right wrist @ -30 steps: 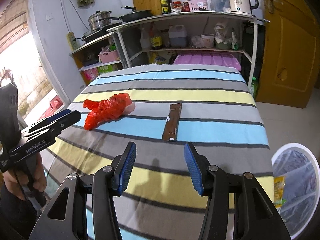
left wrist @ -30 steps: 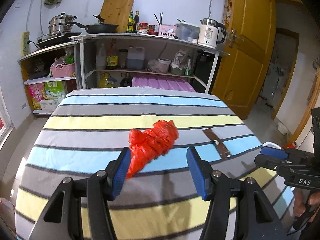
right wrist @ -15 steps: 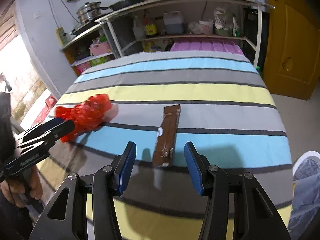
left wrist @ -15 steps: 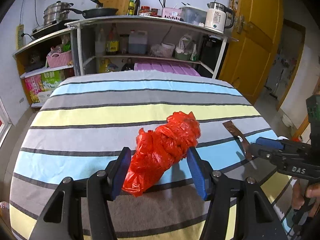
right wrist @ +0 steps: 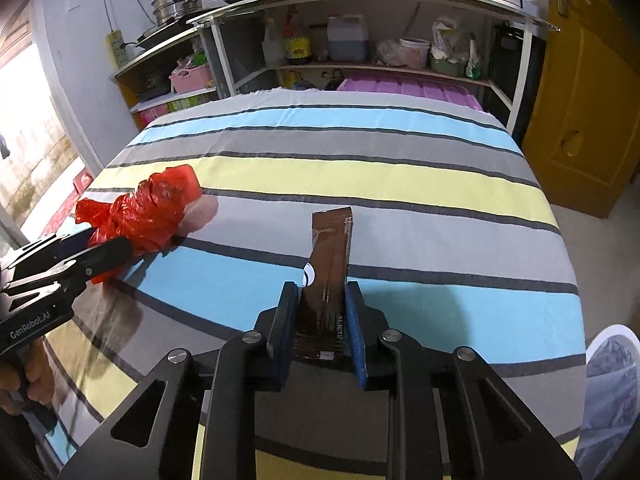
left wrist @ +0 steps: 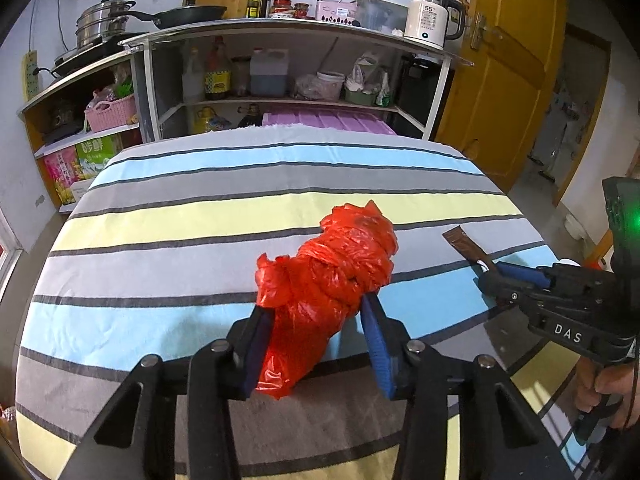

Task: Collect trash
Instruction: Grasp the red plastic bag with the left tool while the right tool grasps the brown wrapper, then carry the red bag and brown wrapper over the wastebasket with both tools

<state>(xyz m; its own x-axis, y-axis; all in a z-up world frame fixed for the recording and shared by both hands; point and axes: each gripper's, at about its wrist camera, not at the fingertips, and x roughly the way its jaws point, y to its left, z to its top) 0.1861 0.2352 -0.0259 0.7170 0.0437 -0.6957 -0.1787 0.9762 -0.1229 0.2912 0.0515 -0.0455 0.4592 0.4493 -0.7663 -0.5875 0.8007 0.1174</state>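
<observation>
A crumpled red plastic bag (left wrist: 326,280) lies on a table draped in a striped cloth (left wrist: 200,216) of blue, grey and yellow bands, its near end pinched between the blue pads of the left gripper (left wrist: 320,344), whose jaws have just been closing on it. To its right on the same cloth, a long brown snack wrapper (right wrist: 330,276) rests flat, its near end caught between the pads of the right gripper (right wrist: 320,324), whose jaws have likewise just drawn in to a narrow clamp around it. Seen from the right wrist, the bag sits well apart from the wrapper, toward the table's left edge. A bin lined with a clear bag (right wrist: 612,380) stands on the floor off the table's right corner. Beyond the table, metal shelves (left wrist: 280,100) carry bottles, tubs and a pink basket, with a frying pan (left wrist: 192,14), stacked steamer pots (left wrist: 100,24) and a white electric kettle (left wrist: 432,18) on top, beside a yellow wooden door (left wrist: 504,80).
</observation>
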